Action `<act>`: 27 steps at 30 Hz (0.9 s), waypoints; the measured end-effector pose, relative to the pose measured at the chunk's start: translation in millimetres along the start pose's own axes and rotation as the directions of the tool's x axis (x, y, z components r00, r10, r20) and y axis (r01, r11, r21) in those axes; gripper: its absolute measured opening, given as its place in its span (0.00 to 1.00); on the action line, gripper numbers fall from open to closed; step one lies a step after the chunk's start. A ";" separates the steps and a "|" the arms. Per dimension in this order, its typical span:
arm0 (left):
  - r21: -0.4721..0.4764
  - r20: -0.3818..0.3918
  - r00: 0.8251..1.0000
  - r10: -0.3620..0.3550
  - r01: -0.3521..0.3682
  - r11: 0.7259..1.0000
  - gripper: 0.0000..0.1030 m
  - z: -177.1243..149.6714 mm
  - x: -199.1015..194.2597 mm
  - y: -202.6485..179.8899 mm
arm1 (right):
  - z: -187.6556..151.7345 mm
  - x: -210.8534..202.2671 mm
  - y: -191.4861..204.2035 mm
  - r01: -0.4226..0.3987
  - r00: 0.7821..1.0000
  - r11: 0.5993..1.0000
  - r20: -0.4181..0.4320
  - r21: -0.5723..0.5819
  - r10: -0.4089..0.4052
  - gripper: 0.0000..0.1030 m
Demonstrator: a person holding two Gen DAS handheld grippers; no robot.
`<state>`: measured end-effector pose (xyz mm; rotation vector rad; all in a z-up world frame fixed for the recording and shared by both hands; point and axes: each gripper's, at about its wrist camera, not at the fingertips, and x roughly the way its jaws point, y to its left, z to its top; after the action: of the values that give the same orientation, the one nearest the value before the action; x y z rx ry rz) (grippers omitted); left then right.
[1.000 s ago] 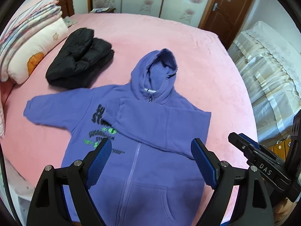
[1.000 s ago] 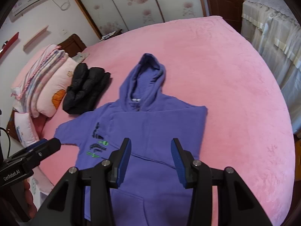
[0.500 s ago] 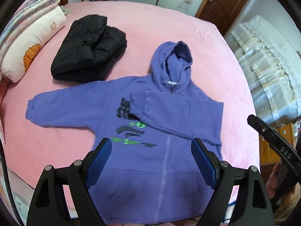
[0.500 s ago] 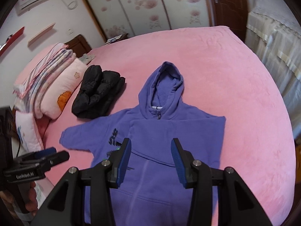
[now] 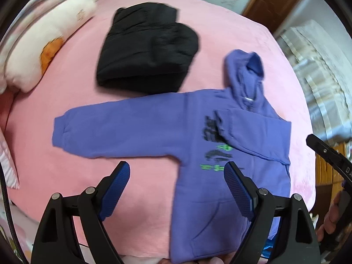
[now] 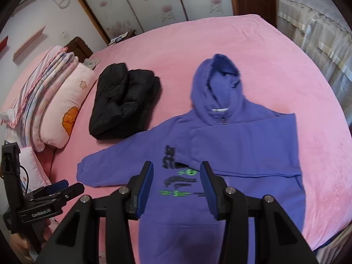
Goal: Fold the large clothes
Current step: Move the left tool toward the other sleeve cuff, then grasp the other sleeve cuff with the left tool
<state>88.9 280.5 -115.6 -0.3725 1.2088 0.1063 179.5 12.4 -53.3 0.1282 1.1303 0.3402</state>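
The purple hoodie (image 6: 220,154) lies face up at centre frame on the pink bed (image 6: 220,44), one sleeve already folded across the chest and the other sleeve (image 5: 114,129) stretched toward the left. It looks thick, soft and limp, so I would pinch that sleeve at its cuff. Left gripper (image 5: 176,182) and right gripper (image 6: 175,184) hover above, fingers apart and empty, with a folded black jacket (image 6: 123,101) at upper left.

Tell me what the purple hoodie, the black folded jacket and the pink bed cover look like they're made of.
Purple hoodie: likely cotton fleece, matte, soft thick folds, ribbed cuff.
Black jacket: probably padded synthetic shell, puffy quilted bulges, faint sheen.
Pink bed cover: seemingly plush fleece or velvet, with a fuzzy nap showing brush marks.
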 end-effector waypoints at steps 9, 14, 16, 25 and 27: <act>-0.254 0.014 0.999 0.038 -0.033 0.967 0.84 -2.4 25.9 123.2 | 18.8 45.3 85.8 -0.017 0.999 0.984 -0.046 -0.179 0.009 0.43; -0.377 0.035 0.997 0.063 -0.045 0.925 0.84 -6.1 52.9 190.9 | 22.4 81.8 113.7 -0.025 0.997 0.975 -0.077 -0.220 0.008 0.43; -0.414 0.035 0.997 0.062 -0.041 0.909 0.84 -6.6 65.7 211.1 | 21.3 98.5 121.1 -0.020 0.996 0.974 -0.093 -0.224 -0.001 0.43; -0.629 -0.011 1.000 -0.013 0.003 0.778 0.79 -16.5 138.2 291.2 | -2.0 164.3 143.1 -0.022 0.979 0.963 -0.201 -0.270 -0.034 0.43; -0.641 -0.025 0.999 -0.029 0.006 0.767 0.75 -17.5 150.5 296.0 | -7.9 175.9 148.1 -0.023 0.976 0.959 -0.216 -0.282 -0.040 0.43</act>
<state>45.3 533.8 -326.7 -0.9939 1.1758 0.5124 209.6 209.3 -168.4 -0.1714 1.2879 0.5143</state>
